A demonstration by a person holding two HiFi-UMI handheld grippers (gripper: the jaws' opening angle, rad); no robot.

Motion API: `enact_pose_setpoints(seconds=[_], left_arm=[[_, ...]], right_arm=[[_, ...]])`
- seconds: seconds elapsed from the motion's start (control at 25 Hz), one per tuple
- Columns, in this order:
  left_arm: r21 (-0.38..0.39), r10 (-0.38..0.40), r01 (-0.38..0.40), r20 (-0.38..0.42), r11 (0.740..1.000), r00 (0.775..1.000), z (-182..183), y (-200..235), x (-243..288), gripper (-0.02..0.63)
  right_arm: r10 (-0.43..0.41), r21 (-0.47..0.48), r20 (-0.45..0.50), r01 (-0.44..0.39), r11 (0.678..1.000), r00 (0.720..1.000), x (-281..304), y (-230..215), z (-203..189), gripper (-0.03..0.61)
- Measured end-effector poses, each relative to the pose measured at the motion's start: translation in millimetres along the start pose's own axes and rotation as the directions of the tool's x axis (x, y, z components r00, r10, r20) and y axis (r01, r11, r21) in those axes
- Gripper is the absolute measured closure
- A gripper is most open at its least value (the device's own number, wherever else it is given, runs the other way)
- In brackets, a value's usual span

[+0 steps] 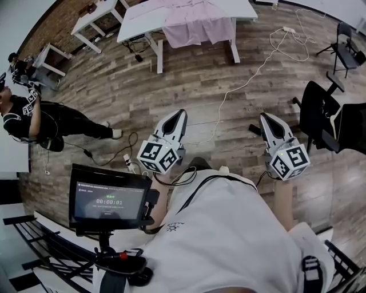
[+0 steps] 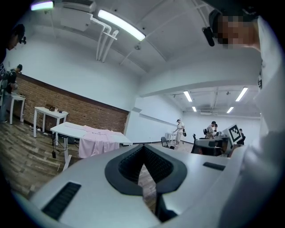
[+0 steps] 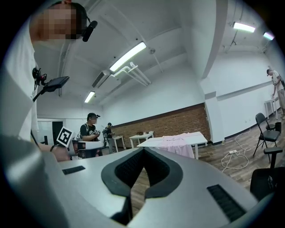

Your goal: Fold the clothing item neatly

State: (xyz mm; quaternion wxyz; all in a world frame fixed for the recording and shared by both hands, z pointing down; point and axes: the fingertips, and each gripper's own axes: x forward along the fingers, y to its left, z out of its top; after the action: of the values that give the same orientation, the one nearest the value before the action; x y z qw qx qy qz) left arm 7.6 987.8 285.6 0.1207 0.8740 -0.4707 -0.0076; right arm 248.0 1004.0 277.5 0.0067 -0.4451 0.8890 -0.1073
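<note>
Locating the pink clothing item (image 1: 191, 23) spread on the white tabletop (image 1: 140, 17) across the room, one part hanging over the near edge, well apart from both tools. Holding the left tool (image 1: 180, 115) and the right tool (image 1: 267, 117) roughly level ahead of the body, each with jaws pressed together and nothing between them. Judging the step as the approach, with no fold begun. Advising for it: walking clear of the white cable (image 1: 251, 80) trailing over the wooden floor and of the black chair (image 1: 317, 114) at right; arriving square to the draped edge; opening both tools before reaching in; pinching two matching corners rather than bunched cloth. Finding in the head view alone both tools together, the floor route and a small screen (image 1: 108, 200) at lower left. Finding in the left gripper view alone a standing person (image 2: 179, 130) in a farther part of the room. Finding in the right gripper view the clothing item side-on at tabletop height, its hem hanging short of the floor, which the steep head view is not giving.
</note>
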Motion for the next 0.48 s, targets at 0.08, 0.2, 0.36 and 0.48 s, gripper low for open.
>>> enact_pose_setpoints(seconds=[0.08, 0.2, 0.36, 0.48], left_arm=[[0.003, 0.002, -0.002, -0.005, 1.000, 1.000, -1.3, -1.4, 1.5, 0.612], [0.009, 0.002, -0.002, -0.003, 1.000, 1.000, 0.4, 2.1, 8.9, 0.612], [0.004, 0.002, -0.002, -0.004, 1.000, 1.000, 3.9, 21.1, 27.2, 0.612], [-0.005, -0.006, 0.006, 0.005, 1.000, 1.000, 2.8, 33.3, 40.1, 0.612]], right_arm=[[0.006, 0.003, -0.003, -0.006, 1.000, 1.000, 1.0, -2.6, -0.7, 0.577], [0.019, 0.008, -0.009, -0.019, 1.000, 1.000, 11.1, -8.0, -1.6, 0.577], [0.052, -0.020, -0.023, -0.053, 0.998, 0.998, 39.4, -9.2, 3.6, 0.577], [0.043, -0.019, -0.022, -0.043, 0.999, 0.999, 53.8, -13.0, 2.3, 0.577]])
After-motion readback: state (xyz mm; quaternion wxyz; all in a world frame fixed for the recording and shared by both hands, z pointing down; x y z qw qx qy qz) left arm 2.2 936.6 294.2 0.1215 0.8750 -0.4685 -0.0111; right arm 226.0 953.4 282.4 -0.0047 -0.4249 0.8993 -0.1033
